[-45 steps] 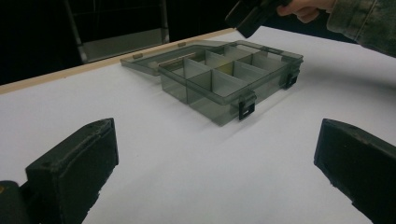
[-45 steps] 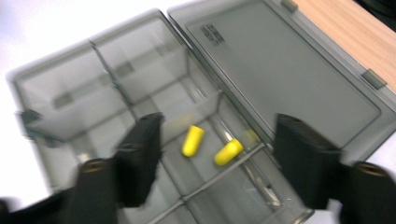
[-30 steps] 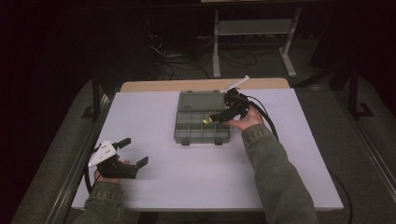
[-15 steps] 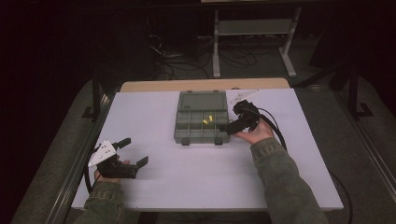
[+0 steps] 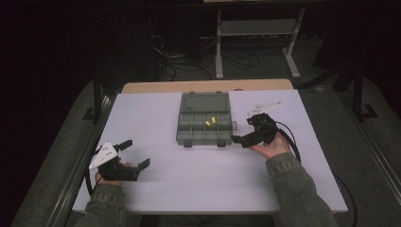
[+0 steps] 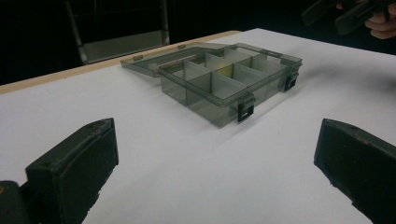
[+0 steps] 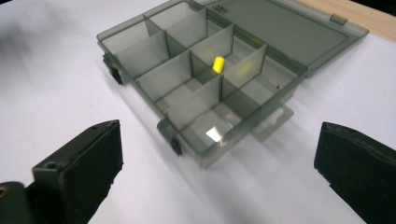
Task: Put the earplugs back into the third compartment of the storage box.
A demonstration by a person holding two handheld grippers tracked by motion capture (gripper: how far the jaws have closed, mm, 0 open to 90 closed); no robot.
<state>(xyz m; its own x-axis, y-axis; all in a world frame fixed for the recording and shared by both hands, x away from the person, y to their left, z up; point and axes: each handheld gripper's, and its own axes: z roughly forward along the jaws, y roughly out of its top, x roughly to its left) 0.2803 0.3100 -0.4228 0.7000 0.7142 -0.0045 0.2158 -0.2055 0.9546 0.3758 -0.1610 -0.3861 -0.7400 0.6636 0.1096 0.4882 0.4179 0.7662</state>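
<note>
A smoky grey compartment box (image 5: 204,132) lies open at the table's middle, its lid (image 5: 205,102) folded flat on the far side. Two small yellow pieces (image 5: 210,122) rest in its middle cells; one yellow piece (image 7: 217,64) shows in the right gripper view. My right gripper (image 5: 242,130) is open just right of the box's near right corner, pointing at the box (image 7: 201,88), with nothing between its jaws. My left gripper (image 5: 135,153) is open near the table's front left, well short of the box (image 6: 229,84), and it too holds nothing.
The white table top (image 5: 198,179) has free room in front of the box and on both sides. A wooden strip (image 5: 208,86) runs along the far edge. Beyond it stand a metal stand (image 5: 257,28) and floor cables. The right gripper's cable (image 5: 293,142) trails beside the hand.
My right gripper has drawn back from over the box's right side to the table beside its near right corner. The left gripper has stayed put.
</note>
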